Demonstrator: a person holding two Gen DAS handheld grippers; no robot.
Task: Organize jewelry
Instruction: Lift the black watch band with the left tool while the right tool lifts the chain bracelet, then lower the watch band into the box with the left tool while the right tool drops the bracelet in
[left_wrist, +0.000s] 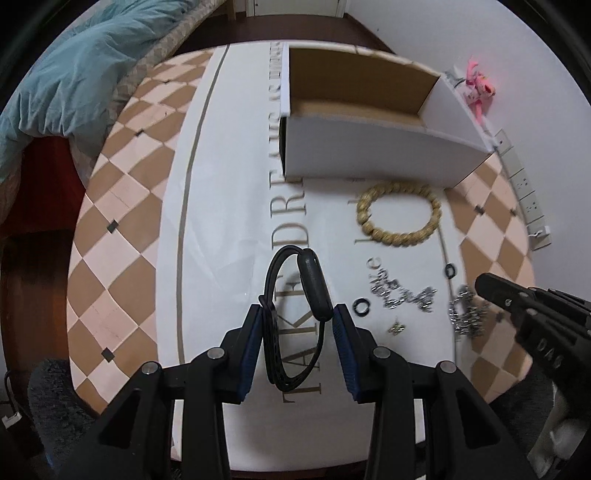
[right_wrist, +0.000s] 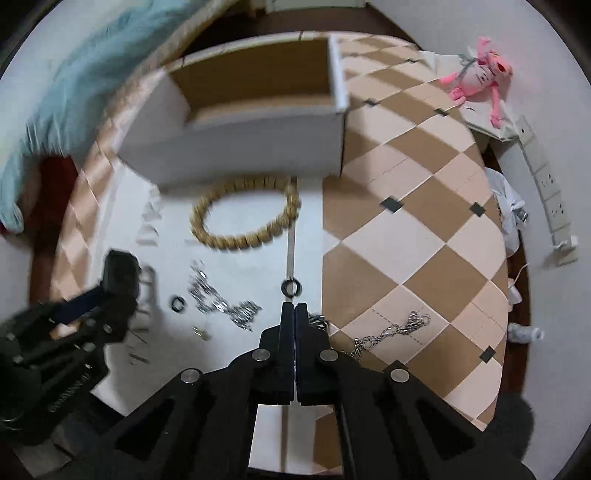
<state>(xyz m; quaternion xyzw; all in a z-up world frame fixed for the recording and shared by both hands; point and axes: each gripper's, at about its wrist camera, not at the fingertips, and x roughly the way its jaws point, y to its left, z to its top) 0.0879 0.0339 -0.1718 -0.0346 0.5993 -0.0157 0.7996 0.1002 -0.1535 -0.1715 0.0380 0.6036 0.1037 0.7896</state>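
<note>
My left gripper (left_wrist: 300, 314) is shut on a black smart band (left_wrist: 291, 314) whose strap loops between its blue pads, held above the white mat (left_wrist: 229, 221). An open white cardboard box (left_wrist: 369, 155) stands ahead, also in the right wrist view (right_wrist: 251, 140). A wooden bead bracelet (left_wrist: 399, 213) lies before it (right_wrist: 245, 212). Silver chains (left_wrist: 402, 293), black rings (left_wrist: 361, 307) (right_wrist: 291, 287) and a small gold piece (left_wrist: 397, 328) lie on the mat. My right gripper (right_wrist: 294, 308) is shut, with a silver chain (right_wrist: 391, 332) trailing beside it; whether it grips the chain is unclear.
The mat lies on a checkered table (right_wrist: 406, 221). A pink plush toy (right_wrist: 480, 74) and a power strip (right_wrist: 550, 192) sit at the right. A teal blanket (left_wrist: 74, 74) lies at the left. The left gripper shows at the left of the right wrist view (right_wrist: 118, 280).
</note>
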